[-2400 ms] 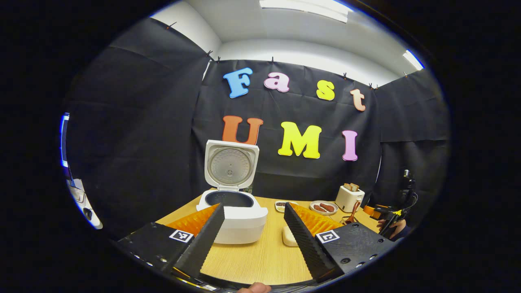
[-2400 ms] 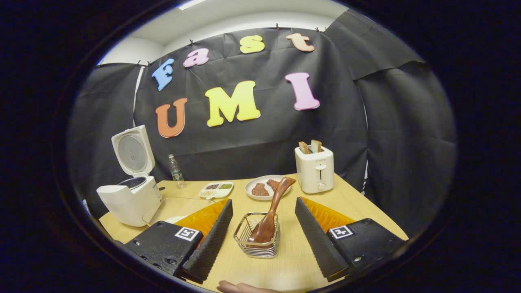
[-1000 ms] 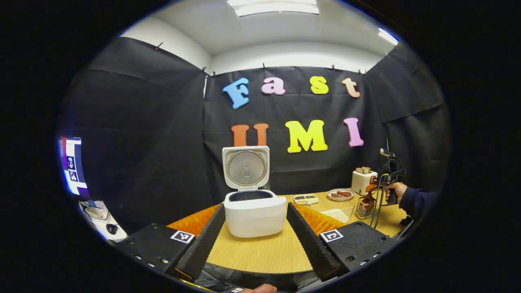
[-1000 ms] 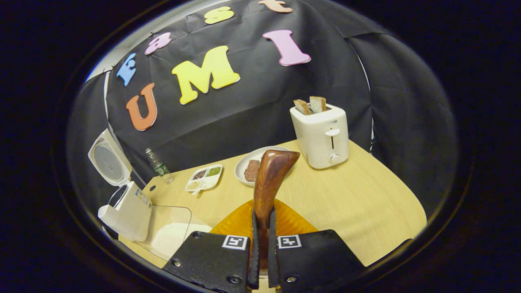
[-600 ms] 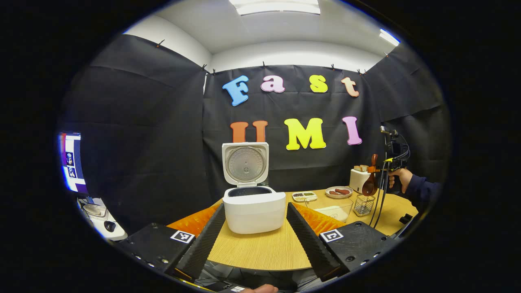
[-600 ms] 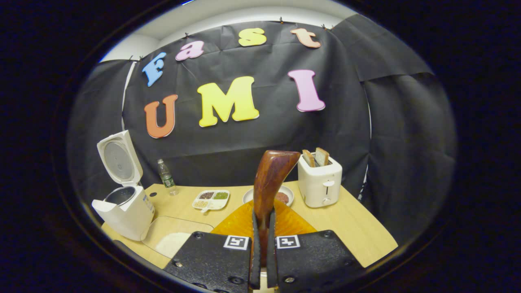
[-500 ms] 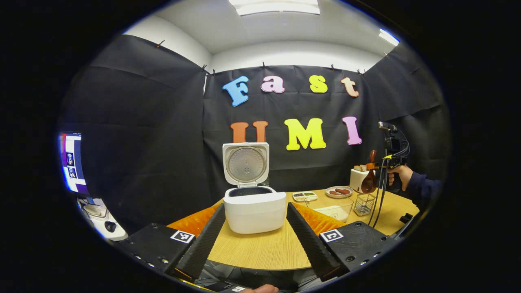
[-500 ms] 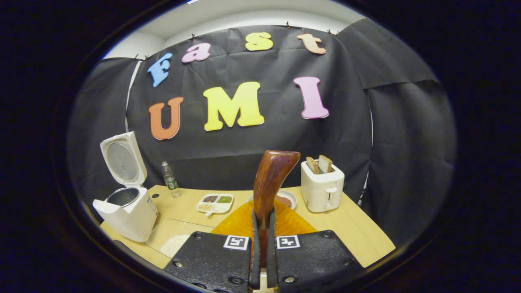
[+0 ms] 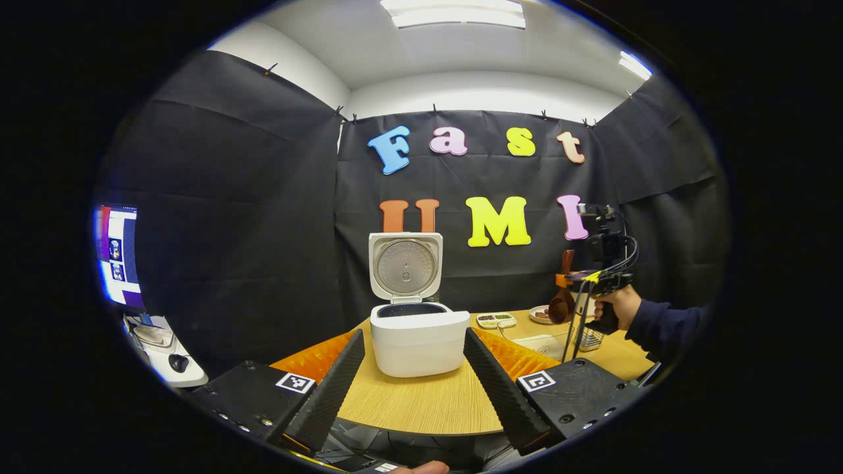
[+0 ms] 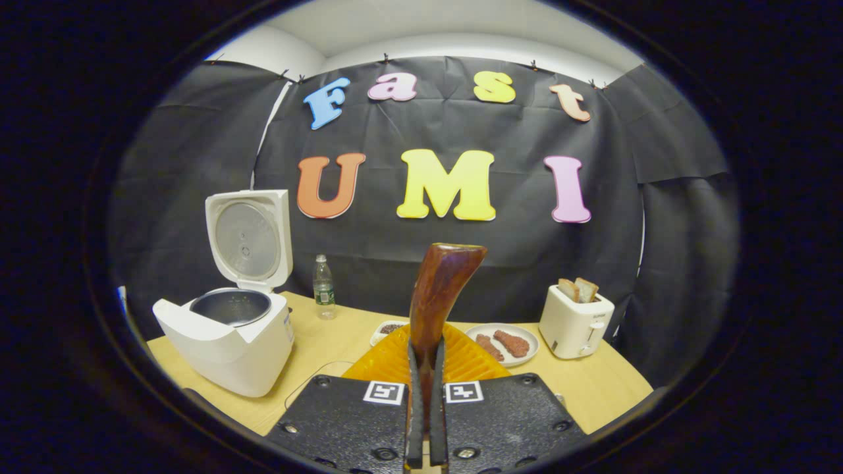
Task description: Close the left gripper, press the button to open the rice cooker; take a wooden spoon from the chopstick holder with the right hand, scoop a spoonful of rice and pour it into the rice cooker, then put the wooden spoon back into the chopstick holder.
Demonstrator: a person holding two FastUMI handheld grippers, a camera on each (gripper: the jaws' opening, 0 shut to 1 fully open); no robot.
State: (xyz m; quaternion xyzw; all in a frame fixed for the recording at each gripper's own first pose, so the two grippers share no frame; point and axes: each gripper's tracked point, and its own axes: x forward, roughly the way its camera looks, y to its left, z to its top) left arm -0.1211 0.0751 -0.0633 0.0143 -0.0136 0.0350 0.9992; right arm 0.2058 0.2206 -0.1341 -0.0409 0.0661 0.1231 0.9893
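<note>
The right hand-held gripper (image 10: 421,395) is clamped narrowly on the handle of the wooden spoon (image 10: 436,296), both ribbed fingers pressing its sides; the dark, glossy handle rises upright from between them. In the left gripper view this same hand-held gripper sits far to the right, held up by a hand (image 9: 616,304) in a dark sleeve, with the spoon's bowl (image 9: 562,306) hanging below it, clear of the counter.

The left hand-held gripper (image 9: 413,368) stands wide open, holding nothing, its two ridged fingers framing the rice cooker (image 9: 419,332) from the near side without touching it.

The rice cooker is one smooth white body with rounded corners; its lid (image 10: 250,240) stands upright, showing a round metal inner plate, and the dark metal pot (image 10: 230,306) is exposed. It sits on the left part of the pale wood-grain counter (image 10: 329,355).

The wire chopstick holder (image 9: 591,339) stands at the far right, partly hidden behind the hand. A clear container of white rice (image 9: 543,343) sits just left of it.

Elsewhere on the counter: one plastic bottle (image 10: 323,288), one white plate (image 10: 502,343) with two brown pieces, one sectioned dish (image 9: 496,320), and one cream toaster (image 10: 575,321) holding two slices of bread.
</note>
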